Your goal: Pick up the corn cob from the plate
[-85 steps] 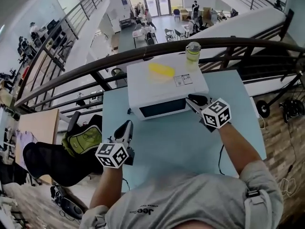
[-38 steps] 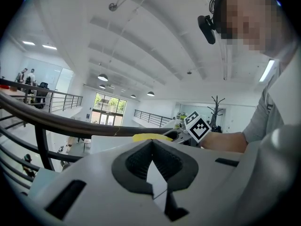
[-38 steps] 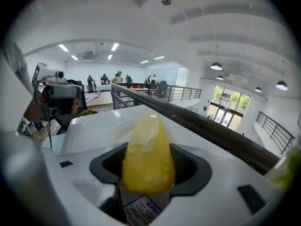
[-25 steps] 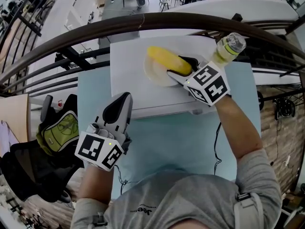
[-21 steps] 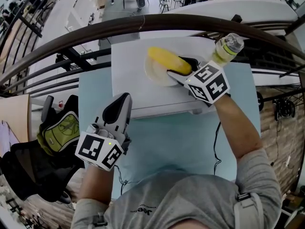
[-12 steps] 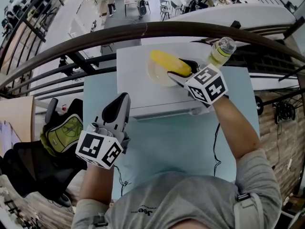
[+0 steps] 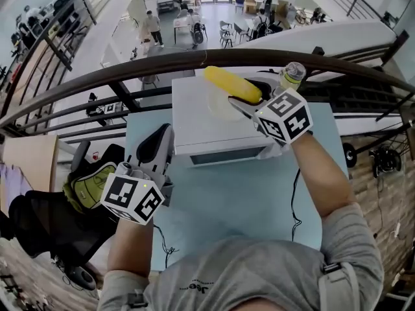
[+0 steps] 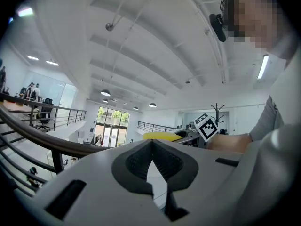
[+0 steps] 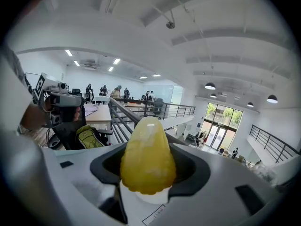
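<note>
I am clamping my right gripper (image 7: 248,98) on the yellow corn cob (image 7: 231,84), jaws pressing on both its sides. I am holding the cob over the white plate (image 7: 216,106) on top of the white microwave (image 7: 194,131); whether it is touching the plate, I cannot tell. My left gripper (image 7: 161,137) is hovering over the pale blue table (image 7: 259,193) with its jaws together on nothing.

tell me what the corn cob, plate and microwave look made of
Corn cob: likely plastic or rubber, a toy; smooth, glossy, slightly see-through yellow with a bright highlight.
Plate: pale cream, dull finish; plastic or ceramic, can't tell.
Microwave: white painted metal by its look, with a dark glassy door.
</note>
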`<state>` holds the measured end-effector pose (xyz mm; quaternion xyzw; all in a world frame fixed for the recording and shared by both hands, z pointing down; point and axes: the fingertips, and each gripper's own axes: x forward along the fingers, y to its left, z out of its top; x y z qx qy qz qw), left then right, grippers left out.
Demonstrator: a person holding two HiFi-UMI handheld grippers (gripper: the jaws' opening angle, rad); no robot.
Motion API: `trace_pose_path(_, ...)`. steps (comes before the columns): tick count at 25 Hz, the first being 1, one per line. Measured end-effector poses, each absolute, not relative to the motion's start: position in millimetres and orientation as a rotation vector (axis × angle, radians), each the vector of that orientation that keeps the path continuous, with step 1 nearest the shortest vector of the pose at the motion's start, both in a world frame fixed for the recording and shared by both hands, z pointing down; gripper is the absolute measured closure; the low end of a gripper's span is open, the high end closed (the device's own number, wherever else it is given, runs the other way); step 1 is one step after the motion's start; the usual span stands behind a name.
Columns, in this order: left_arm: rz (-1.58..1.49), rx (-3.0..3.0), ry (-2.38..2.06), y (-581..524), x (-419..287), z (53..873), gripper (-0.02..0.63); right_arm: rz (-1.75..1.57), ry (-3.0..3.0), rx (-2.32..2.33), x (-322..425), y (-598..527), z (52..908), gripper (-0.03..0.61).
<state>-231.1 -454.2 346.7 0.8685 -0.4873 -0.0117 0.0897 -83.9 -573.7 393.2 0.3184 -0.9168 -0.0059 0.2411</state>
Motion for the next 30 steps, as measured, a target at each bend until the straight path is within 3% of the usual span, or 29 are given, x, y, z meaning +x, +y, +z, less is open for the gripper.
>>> trace_pose_path(23,-0.108,2.795,-1.413,-304,-266,224,0.606,-0.286,-2.556,1.042,-95,-398,234,0.324)
trace_pose_path(30,-0.091,2.780,-1.509,-246,-222,217,0.606,-0.375,-2.610,0.999,-48,-339,209,0.324)
